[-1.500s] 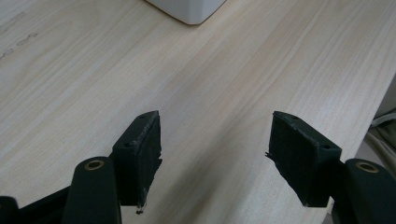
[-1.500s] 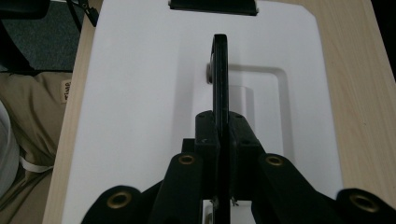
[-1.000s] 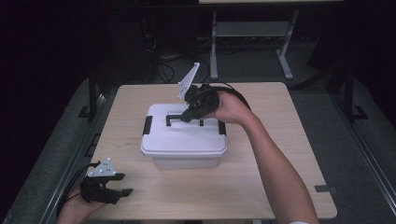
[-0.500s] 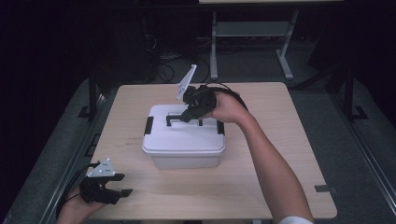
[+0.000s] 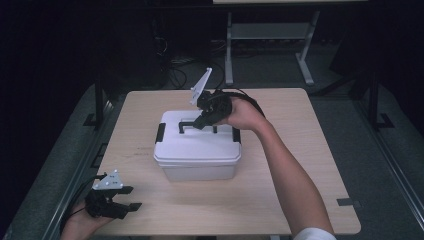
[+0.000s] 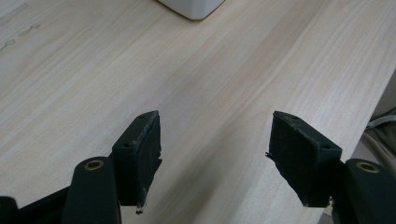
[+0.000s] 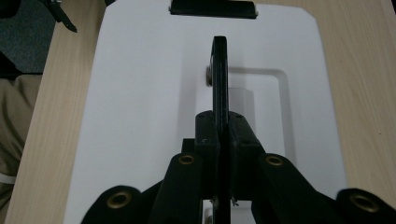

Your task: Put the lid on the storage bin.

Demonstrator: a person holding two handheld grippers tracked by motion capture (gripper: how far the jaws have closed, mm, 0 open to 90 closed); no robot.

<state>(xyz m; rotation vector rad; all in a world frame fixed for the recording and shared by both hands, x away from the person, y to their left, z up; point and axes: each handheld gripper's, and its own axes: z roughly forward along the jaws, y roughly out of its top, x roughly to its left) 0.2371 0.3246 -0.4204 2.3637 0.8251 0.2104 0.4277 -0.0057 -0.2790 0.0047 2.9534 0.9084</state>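
Table (image 5: 300,165) of pale wood, dark room

A box (image 5: 197,150) sits on the table (image 5: 300,165) a little left of its middle, nearer the far edge than the near one. A latch (image 5: 160,132) is on the box's left end, another (image 5: 236,135) on its right end. The handle (image 5: 192,124) stands up from the lid (image 7: 140,93), and the right gripper (image 5: 202,121) is above the lid's far right part, clamped on it. The left gripper (image 5: 127,200) is at the table's near left corner, well apart from the box.
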